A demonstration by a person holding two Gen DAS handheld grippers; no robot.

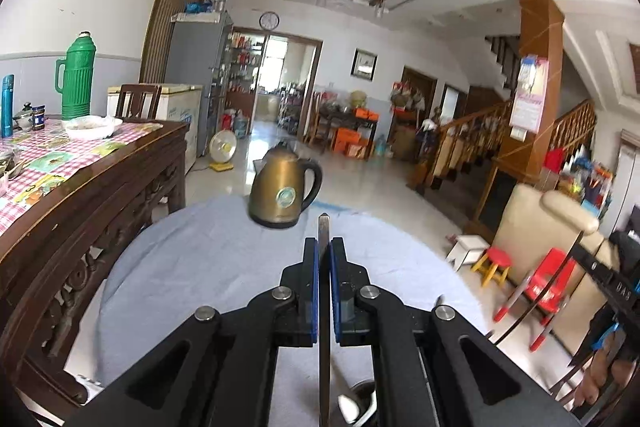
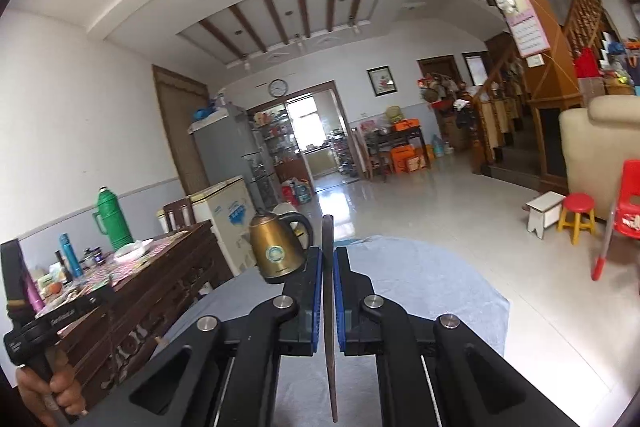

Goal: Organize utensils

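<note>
While both grippers are raised above the round table, we read the scene thus:

Left gripper (image 1: 324, 247): clenched on a thin flat metal utensil handle (image 1: 324, 227); its tip pokes out past the blue pads, just this side of the kettle (image 1: 285, 187), and the rest runs back under the camera.

Right gripper (image 2: 329, 255): clenched on a second thin metal utensil (image 2: 328, 239), edge-on btwn the pads, its tip just right of the kettle.

Utensil type: can't tell for either, only the narrow edges show. In the left view a pale spoon-like bowl (image 1: 349, 407) shows low down, nearer us than the kettle; whether it belongs to the held piece we can't say.

Handling, our guess: light, stiff, smooth steel, so slippery in a pinch grip and apt to pivot or slide if swung fast. Not fragile.

Where to hold: mid-handle on the flat faces, pads square to them, w/ enough length on each side to stop it tipping.

Table (image 1: 192, 267): grey-blue cloth, kettle at its far edge.

Destination: no holder or tray in view near the kettle; can't tell where they go.
</note>
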